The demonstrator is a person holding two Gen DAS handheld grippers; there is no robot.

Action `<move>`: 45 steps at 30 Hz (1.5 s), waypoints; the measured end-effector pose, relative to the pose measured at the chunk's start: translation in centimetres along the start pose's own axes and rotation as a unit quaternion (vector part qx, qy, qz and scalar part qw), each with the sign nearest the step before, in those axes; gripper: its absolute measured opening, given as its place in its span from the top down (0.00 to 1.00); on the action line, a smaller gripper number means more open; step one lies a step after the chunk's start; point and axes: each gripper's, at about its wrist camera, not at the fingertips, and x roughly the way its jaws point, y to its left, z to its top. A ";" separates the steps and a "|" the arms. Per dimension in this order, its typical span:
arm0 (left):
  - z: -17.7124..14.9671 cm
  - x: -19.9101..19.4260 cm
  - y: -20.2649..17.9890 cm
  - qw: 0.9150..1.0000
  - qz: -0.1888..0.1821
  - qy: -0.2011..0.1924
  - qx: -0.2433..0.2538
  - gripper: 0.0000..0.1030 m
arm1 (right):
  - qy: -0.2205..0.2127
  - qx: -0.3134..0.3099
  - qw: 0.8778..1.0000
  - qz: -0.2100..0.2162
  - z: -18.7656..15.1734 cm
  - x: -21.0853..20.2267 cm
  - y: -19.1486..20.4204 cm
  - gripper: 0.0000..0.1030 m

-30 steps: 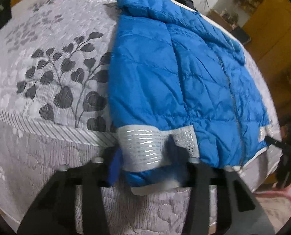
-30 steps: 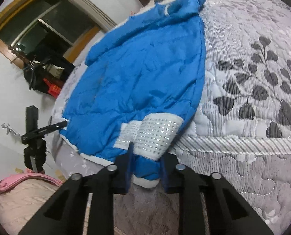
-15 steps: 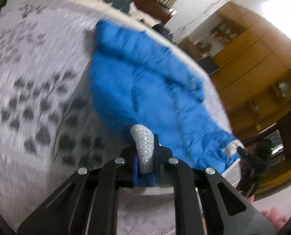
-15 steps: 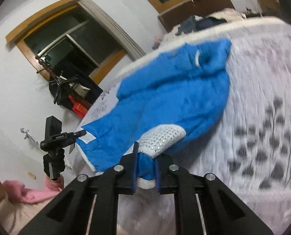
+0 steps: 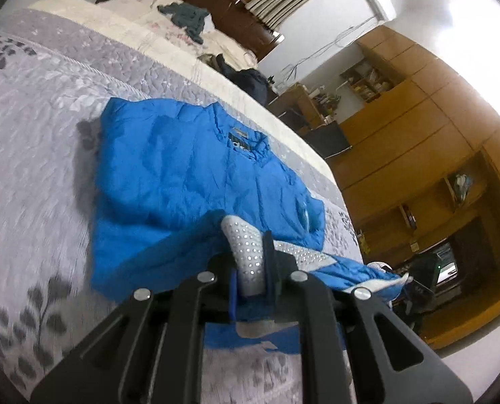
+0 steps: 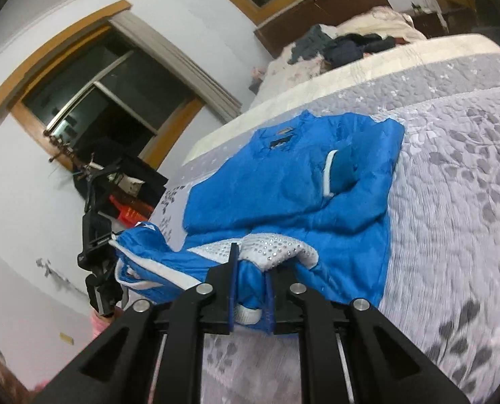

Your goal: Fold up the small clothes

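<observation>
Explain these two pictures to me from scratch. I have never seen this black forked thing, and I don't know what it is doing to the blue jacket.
There is no robot here. A person holds a hand tool in each hand, and each tool has two black fingers that pinch, with a wide-angle camera looking along them. One picture comes from the left gripper, the other from the right gripper. A blue jacket lies on a bed with a grey leaf-patterned quilt. Each gripper is closed on the jacket's bottom edge, at its silver-dotted white hem band, and that edge is lifted off the quilt while the collar end lies flat. A dark window and wooden cabinets form the background.
</observation>
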 end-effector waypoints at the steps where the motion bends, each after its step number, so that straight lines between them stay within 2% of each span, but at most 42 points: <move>1: 0.5 0.8 0.4 1.000 0.001 0.003 -0.008 0.89 | 0.004 0.006 1.000 -0.002 0.7 0.7 -0.5 0.88; 8: 4.4 6.9 4.1 0.998 0.006 0.036 -0.057 0.88 | 0.040 0.068 0.997 -0.002 5.1 6.0 -5.8 0.88; 14: 5.8 10.9 7.8 0.993 0.007 0.055 -0.104 0.84 | 0.062 0.106 0.992 -0.008 6.6 9.6 -9.3 0.87; 22: 6.2 11.8 9.5 0.991 -0.019 0.065 -0.114 0.81 | 0.076 0.137 0.988 0.011 6.9 12.0 -12.2 0.87; 26: 6.3 10.5 9.6 0.990 -0.044 0.066 -0.120 0.75 | 0.081 0.132 0.988 0.012 6.8 10.9 -11.7 0.80; 28: 6.3 9.6 9.1 0.991 -0.048 0.061 -0.109 0.69 | 0.082 0.127 0.989 0.012 6.8 10.1 -11.4 0.76; 29: 6.3 8.9 8.8 0.993 -0.042 0.055 -0.100 0.68 | 0.081 0.124 0.989 0.012 6.8 9.7 -11.1 0.74; 31: 6.2 7.7 8.4 0.995 -0.022 0.042 -0.084 0.59 | 0.079 0.110 0.991 0.005 6.7 8.9 -10.3 0.69; 33: 6.1 5.9 8.3 0.998 0.001 0.023 -0.067 0.58 | 0.073 0.095 0.993 -0.006 6.6 8.1 -9.5 0.45; 34: 5.9 5.1 8.2 0.998 0.016 0.013 -0.055 0.58 | 0.063 0.084 0.994 -0.023 6.6 7.6 -9.1 0.25; 36: 5.8 3.7 7.9 0.999 0.038 0.002 -0.033 0.57 | 0.037 0.048 0.996 -0.064 6.6 6.2 -8.0 0.22; 39: 5.3 2.9 6.7 0.997 0.073 -0.007 0.017 0.51 | 0.023 0.029 0.997 -0.064 6.7 4.8 -7.0 0.22; 42: 5.2 3.1 5.1 0.992 0.107 -0.009 0.072 0.43 | 0.009 -0.006 0.996 -0.085 6.8 4.2 -5.9 0.22; 45: 5.0 4.0 3.2 0.983 0.135 -0.010 0.123 0.34 | 0.015 -0.029 0.995 -0.097 6.9 4.7 -5.1 0.22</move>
